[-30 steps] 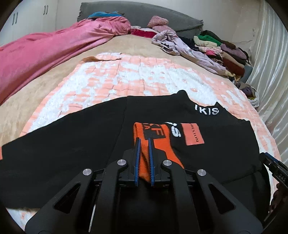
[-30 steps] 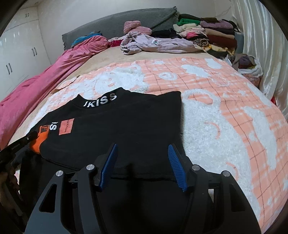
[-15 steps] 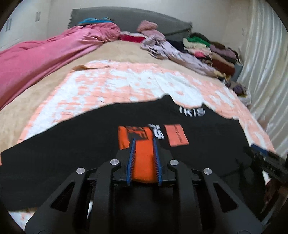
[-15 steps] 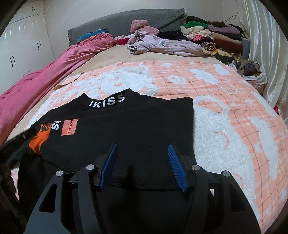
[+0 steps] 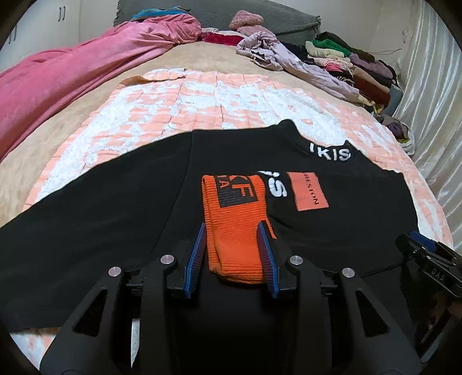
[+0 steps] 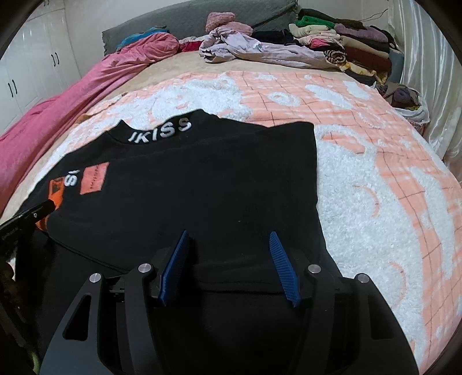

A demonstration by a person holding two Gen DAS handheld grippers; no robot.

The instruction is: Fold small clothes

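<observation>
A black sweater [image 5: 95,210] with white collar lettering lies flat on the peach and white blanket [image 5: 202,101]; it also shows in the right wrist view [image 6: 202,187]. One sleeve is folded across its chest, ending in an orange ribbed cuff [image 5: 234,219]. My left gripper [image 5: 232,230] is open, its jaws standing either side of the cuff, which rests loose on the sweater. My right gripper [image 6: 229,239] is open and empty over the sweater's lower right part. The right gripper also shows at the edge of the left wrist view [image 5: 427,253].
A pink bedcover [image 5: 72,66] lies along the left of the bed. A lilac garment [image 6: 260,49] and a stack of folded clothes [image 6: 346,40] sit at the head, right side. A curtain [image 6: 427,72] hangs on the right. A grey headboard [image 5: 288,20] stands behind.
My left gripper was shut on the orange cuff; it has opened and let the cuff lie on the sweater. The right gripper stayed open and shifted slightly.
</observation>
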